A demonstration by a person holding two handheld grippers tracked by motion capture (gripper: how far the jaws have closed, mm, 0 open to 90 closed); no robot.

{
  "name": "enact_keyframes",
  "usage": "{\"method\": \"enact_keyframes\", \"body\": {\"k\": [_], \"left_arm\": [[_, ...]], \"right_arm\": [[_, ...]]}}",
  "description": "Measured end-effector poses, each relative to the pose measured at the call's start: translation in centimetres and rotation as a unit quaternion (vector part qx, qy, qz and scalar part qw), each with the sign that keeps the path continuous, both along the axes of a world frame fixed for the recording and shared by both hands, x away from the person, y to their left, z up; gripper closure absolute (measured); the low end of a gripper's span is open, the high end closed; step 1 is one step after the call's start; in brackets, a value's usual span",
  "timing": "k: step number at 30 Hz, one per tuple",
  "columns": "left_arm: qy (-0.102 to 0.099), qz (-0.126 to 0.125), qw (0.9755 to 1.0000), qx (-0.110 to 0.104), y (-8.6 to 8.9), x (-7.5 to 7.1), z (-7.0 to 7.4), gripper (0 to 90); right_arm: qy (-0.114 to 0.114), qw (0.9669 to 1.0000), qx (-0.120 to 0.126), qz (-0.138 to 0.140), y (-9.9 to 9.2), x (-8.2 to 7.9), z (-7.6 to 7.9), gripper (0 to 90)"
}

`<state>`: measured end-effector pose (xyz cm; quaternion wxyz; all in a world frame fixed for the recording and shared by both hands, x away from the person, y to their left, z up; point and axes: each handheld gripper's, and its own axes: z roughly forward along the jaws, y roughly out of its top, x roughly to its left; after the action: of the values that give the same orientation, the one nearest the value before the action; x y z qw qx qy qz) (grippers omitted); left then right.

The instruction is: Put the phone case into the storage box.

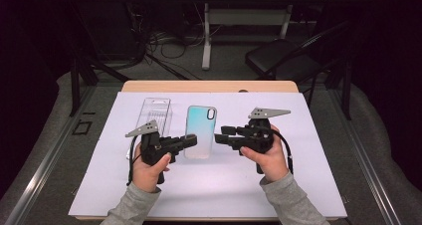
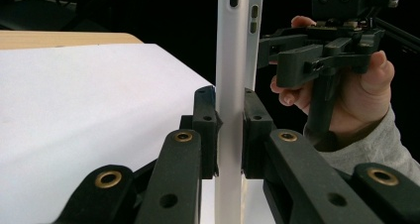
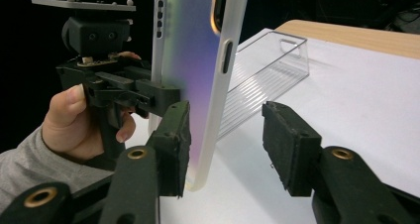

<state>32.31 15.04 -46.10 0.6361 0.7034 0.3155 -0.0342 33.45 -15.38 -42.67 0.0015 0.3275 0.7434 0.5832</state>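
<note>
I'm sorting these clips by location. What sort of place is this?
Probably a lab or recording room, not a home: a table covered by a white sheet stands among dark surroundings, loose cables lie on the floor behind it, and a black folding chair stands nearby.

No readable text, label or number anywhere

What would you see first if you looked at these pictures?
The shiny blue-to-purple phone case in the middle of the white sheet, held up on its edge. The left gripper is shut on one of its long edges, and the right gripper reaches from the other side, its fingers open around the opposite edge. Behind the case lies a clear plastic box.
</note>
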Motion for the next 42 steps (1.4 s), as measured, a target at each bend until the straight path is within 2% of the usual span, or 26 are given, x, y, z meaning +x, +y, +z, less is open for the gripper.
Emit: {"method": "enact_keyframes", "body": {"k": [2, 11, 24, 42], "left_arm": [[0.000, -0.002, 1.0000, 0.001, -0.1, -0.1, 0.0, 81.9], [0.002, -0.011, 0.9999, 0.006, -0.6, -0.3, -0.3, 81.8], [0.005, -0.020, 0.9997, 0.010, -1.2, -0.4, -0.5, 81.9], [0.006, -0.030, 0.9995, 0.006, -1.4, -0.5, -0.6, 81.9]], "right_arm": [[0.008, 1.0000, 0.001, 0.005, 0.1, -0.1, -0.1, 55.3], [0.014, 0.9998, -0.003, 0.014, 0.6, -0.1, -0.5, 59.6], [0.029, 0.9994, 0.011, 0.018, 0.6, 0.1, -0.8, 65.5], [0.034, 0.9988, 0.021, 0.027, 0.3, 0.3, -0.9, 73.5]]}}
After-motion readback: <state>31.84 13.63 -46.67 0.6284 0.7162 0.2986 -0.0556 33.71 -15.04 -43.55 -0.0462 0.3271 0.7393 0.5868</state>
